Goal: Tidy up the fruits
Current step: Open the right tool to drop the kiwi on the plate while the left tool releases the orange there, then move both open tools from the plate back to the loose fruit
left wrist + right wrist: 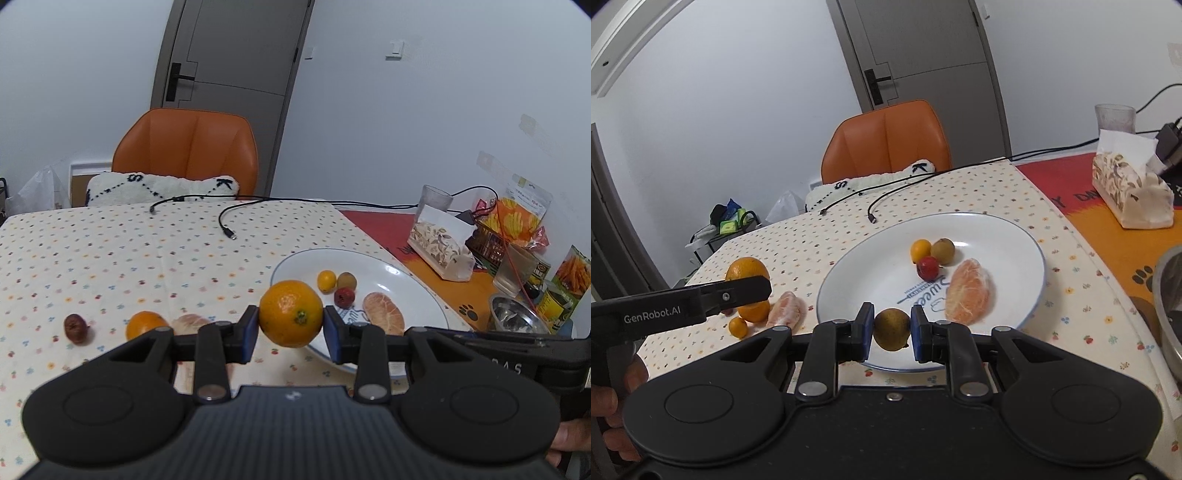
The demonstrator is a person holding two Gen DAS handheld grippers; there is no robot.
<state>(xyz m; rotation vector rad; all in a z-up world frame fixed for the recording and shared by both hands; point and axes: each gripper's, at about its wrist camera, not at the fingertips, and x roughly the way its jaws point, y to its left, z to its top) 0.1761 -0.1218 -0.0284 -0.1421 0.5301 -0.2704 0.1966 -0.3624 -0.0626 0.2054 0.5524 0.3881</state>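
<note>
Fruits lie partly on the white plate (1015, 251) and partly on the dotted tablecloth (129, 251). With our left gripper (291, 330) we pinch a big orange (291, 314) between the blue pads; it hangs in the air just in front of the near left rim of the plate. Our right gripper (892, 330) is pressed on a small brown-green fruit (892, 329), which we hold over the near edge of the plate. On the plate we see a small yellow-orange fruit (920, 250), a second brown-green fruit (942, 251) touching it, a red berry (928, 267) just in front of these two, and a peeled orange piece (968, 291) to the right. On the cloth, left of the plate, there are another orange (144, 324), a second peeled piece (786, 309), a tiny orange fruit (738, 327) and a dark red fruit (75, 326) well apart to the left. Tissue box (1132, 192) stands on the orange mat, far right.
</note>
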